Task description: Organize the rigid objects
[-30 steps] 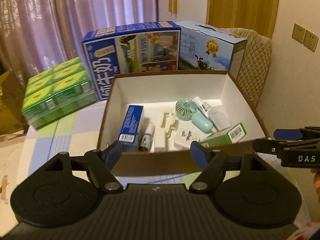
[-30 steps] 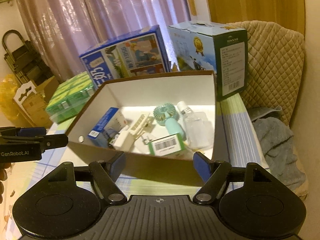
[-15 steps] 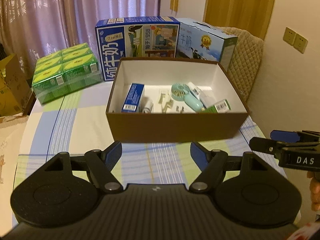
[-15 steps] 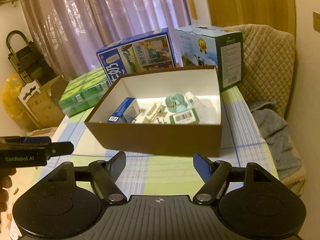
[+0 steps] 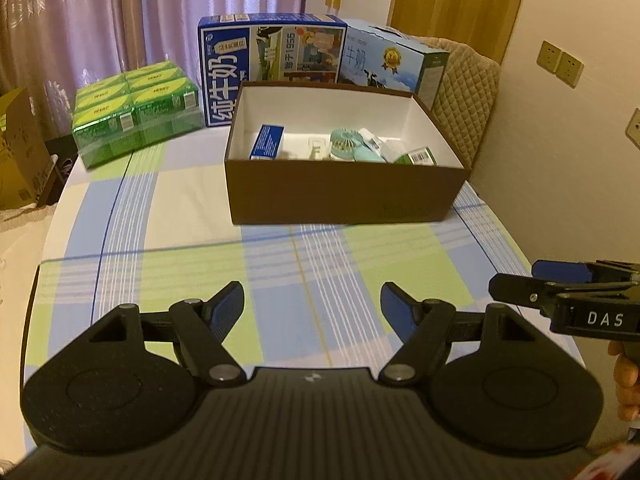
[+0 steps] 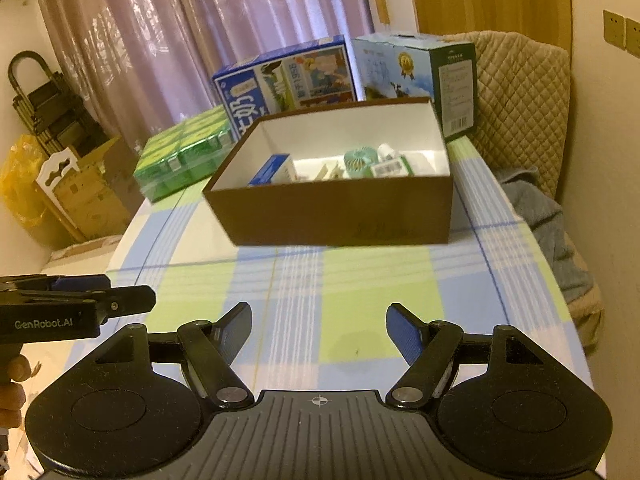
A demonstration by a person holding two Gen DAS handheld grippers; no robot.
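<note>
A brown cardboard box [image 5: 344, 192] [image 6: 332, 212] with a white inside stands on the checked tablecloth. In it lie a blue carton [image 5: 267, 142] [image 6: 270, 170], a teal hand fan [image 5: 346, 144] [image 6: 360, 160], a green barcoded carton [image 5: 416, 157] [image 6: 390, 169] and small white items. My left gripper [image 5: 312, 300] hangs open over the cloth, well short of the box, nothing between its fingers. My right gripper [image 6: 319, 320] is open too, also short of the box and empty. Each gripper shows at the edge of the other's view.
Behind the box stand a blue milk carton case [image 5: 272, 64] [image 6: 288, 80] and a light blue case [image 5: 394, 62] [image 6: 416, 72]. A green shrink-wrapped pack [image 5: 134, 112] [image 6: 184, 152] sits at the back left. A quilted chair [image 6: 524, 104] and grey cloth [image 6: 552, 240] are on the right.
Both grippers have drawn back from over the box toward the near side of the table. The box now looks smaller and farther. Both stay open and empty.
</note>
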